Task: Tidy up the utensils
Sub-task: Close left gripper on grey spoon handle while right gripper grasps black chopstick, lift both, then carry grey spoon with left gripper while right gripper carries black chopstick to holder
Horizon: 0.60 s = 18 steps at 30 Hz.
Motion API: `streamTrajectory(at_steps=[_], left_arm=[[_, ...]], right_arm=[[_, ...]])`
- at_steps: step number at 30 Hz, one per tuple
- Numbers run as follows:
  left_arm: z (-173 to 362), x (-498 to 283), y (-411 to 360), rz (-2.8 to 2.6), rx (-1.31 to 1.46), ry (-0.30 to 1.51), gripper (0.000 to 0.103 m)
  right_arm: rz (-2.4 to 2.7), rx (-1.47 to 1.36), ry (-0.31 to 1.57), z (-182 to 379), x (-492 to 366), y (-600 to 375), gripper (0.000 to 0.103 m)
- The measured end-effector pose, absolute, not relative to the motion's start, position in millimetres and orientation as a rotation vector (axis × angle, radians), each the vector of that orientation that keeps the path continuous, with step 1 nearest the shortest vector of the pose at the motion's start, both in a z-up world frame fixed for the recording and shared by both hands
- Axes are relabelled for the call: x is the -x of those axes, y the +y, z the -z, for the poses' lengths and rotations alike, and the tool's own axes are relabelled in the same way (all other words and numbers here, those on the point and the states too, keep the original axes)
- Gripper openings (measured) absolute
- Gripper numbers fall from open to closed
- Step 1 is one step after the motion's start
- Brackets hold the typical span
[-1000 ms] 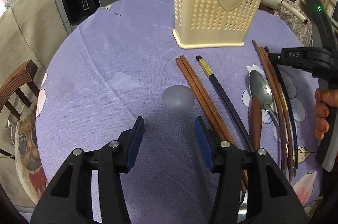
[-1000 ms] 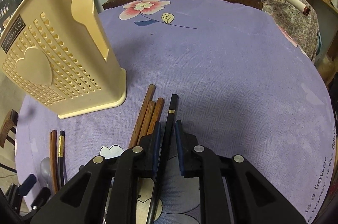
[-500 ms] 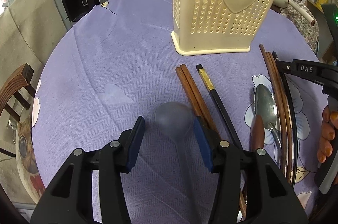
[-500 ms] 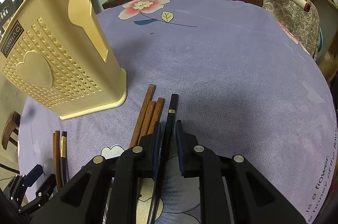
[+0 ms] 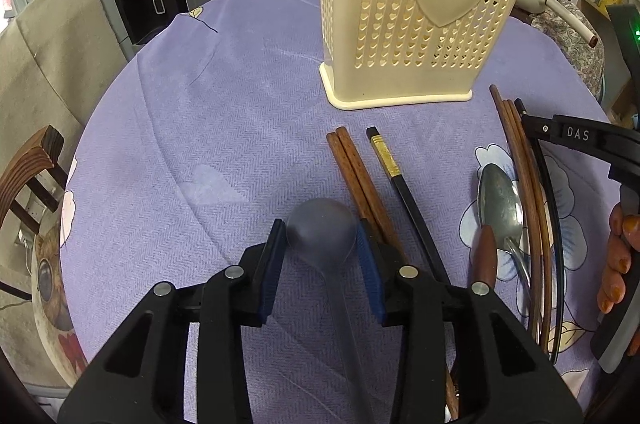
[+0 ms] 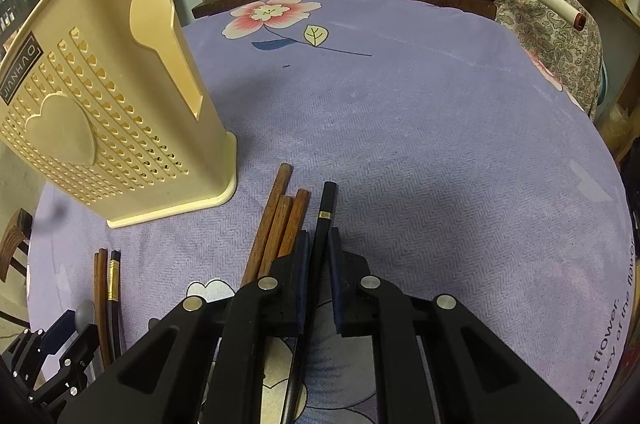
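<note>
Left wrist view first: the left gripper (image 5: 322, 248) has just been closing its jaws, and the blue pads now sit right against both sides of the bowl of the translucent grey plastic spoon (image 5: 322, 238), so it's clamped on it. The spoon lies flat on the purple floral tablecloth (image 5: 224, 127) toward the table's near edge, handle running back under the gripper. Just right of it lie two brown wooden chopsticks (image 5: 356, 175) and a black chopstick with a gold band (image 5: 404, 183). Farther right there's a metal spoon (image 5: 500, 199) beside a wooden-handled utensil (image 5: 486, 256). The cream perforated plastic utensil holder with a heart (image 5: 420, 15) stands upright near the middle of the table.

Right wrist view: the right gripper (image 6: 318, 248) is pinched tight on a black gold-banded chopstick (image 6: 326, 203) that still lies on the cloth. Three brown wooden chopsticks (image 6: 280, 216) lie just to its left, touching each other. The holder (image 6: 100, 127) stands toward the left edge.
</note>
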<state>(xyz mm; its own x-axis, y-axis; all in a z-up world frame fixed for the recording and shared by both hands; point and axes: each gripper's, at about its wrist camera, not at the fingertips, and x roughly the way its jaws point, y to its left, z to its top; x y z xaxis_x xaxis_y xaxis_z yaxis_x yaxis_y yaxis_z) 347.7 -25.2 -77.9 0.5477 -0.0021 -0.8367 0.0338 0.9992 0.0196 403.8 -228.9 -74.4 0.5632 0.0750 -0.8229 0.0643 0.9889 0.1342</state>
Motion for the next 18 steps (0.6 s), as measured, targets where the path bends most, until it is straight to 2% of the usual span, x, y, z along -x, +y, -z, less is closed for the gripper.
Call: streamTrajectory(at_steps=[9, 18], left_arm=[[63, -342, -14, 0.04, 0.012, 0.932, 0.036], [14, -321, 0, 0.045, 0.048, 0.786, 0.036]], right_arm=[[-0.039, -0.243, 0.931, 64, -397, -241, 0.008], [-0.112, -0.239, 0.749, 8, -361, -245, 0.008]])
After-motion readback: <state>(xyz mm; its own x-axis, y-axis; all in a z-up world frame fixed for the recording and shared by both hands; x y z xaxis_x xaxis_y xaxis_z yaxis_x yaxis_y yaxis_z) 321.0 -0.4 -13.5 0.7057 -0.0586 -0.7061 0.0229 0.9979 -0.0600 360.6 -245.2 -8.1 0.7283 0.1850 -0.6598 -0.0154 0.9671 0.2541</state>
